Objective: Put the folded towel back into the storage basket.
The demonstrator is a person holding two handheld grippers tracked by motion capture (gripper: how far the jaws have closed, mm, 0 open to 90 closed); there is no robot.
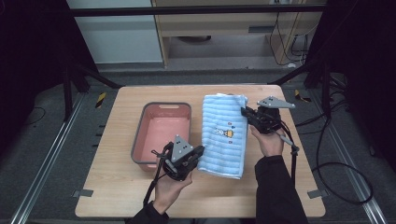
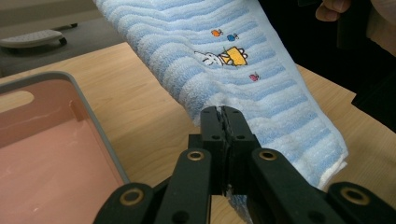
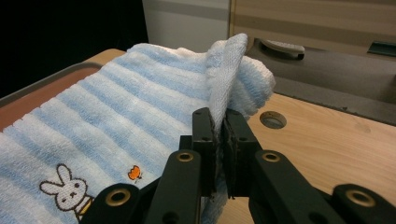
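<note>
A folded blue-and-white striped towel with a small rabbit picture lies lengthwise on the wooden table. My left gripper is shut on the towel's near left edge, and in the left gripper view the towel is pinched between the black jaws of the left gripper. My right gripper is shut on the towel's far right edge. In the right gripper view the towel has a fold of cloth rising up from between the right gripper's jaws.
A pink tub with a grey rim sits left of the towel, its inside bare. A round hole is set in the tabletop near the right gripper. Cables trail off the table's right side, and dark frame legs stand behind it.
</note>
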